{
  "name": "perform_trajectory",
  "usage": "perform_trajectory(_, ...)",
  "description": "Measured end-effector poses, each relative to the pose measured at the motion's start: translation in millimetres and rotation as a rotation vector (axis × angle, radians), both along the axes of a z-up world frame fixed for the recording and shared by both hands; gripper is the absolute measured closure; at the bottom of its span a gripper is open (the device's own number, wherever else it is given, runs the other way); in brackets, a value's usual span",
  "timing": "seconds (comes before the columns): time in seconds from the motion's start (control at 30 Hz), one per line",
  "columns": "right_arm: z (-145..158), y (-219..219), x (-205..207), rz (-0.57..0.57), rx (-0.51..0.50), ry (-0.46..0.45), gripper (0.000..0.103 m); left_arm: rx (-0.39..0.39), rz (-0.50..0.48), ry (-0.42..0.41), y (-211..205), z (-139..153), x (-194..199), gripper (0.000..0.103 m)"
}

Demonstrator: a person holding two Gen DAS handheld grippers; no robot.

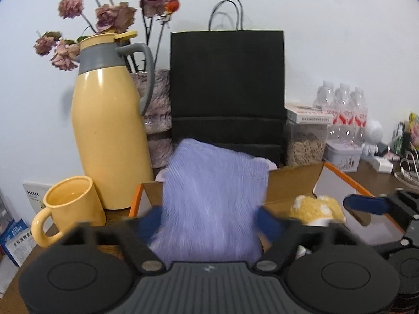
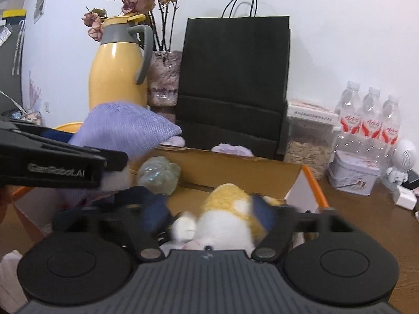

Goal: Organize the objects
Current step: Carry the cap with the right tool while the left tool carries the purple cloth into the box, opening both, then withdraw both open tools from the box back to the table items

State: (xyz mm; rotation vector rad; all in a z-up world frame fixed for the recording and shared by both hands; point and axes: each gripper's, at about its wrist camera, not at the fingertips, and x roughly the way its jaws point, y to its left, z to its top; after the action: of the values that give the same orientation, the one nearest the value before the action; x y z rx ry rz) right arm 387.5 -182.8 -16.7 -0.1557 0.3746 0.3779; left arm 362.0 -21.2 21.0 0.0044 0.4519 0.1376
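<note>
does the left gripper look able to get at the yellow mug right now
Probably not directly: the left gripper has the purple cloth between its open jaws, and the yellow mug stands off to its left, outside the box.

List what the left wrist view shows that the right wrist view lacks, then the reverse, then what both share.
Only the left wrist view: the whole yellow mug beside the jug, and leaflets at the table edge.

Only the right wrist view: a pale green bundle inside the cardboard box.

Both: yellow jug, black paper bag, dried roses, water bottles, purple cloth between the left claw's open fingers, and yellow-and-white plush between the right claw's.
</note>
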Motion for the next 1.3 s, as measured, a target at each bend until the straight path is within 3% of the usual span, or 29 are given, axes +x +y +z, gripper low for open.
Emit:
perform_trajectory(0.07,2.4,-2.2,-0.1,-0.003,0.003,-0.006,0.000,-0.015,-0.003,-0.011,3.0,2.2,-1.0,0.009)
perform_trajectory(0.17,4.1,-5.0,1.0,-0.016,0.015,-0.003,0.000,-0.009,0.005,-0.031,2.8,3.7,-2.6,0.000)
perform_trajectory(0.57,1.4,-6.8,-2.3,-0.038,0.018,0.014,0.000,-0.014,0.011,-0.034,3.9,2.7,-8.6,0.000)
perform_trajectory(0.83,6.8,-10.8,-26.1,-0.019,0.044,-0.009,0.000,-0.038,0.007,-0.069,12.5,9.7,-41.0,0.000)
perform_trajectory(1.17,2.1,-13.0,-85.0,0.035,0.000,0.023,0.000,-0.048,0.057,-0.005,25.5,-9.2,-101.9,0.000)
perform_trajectory(1.3,-11.3,-9.5,-99.5,0.052,-0.040,0.083,0.000,-0.052,0.044,0.087,27.5,-31.9,-118.3,0.000)
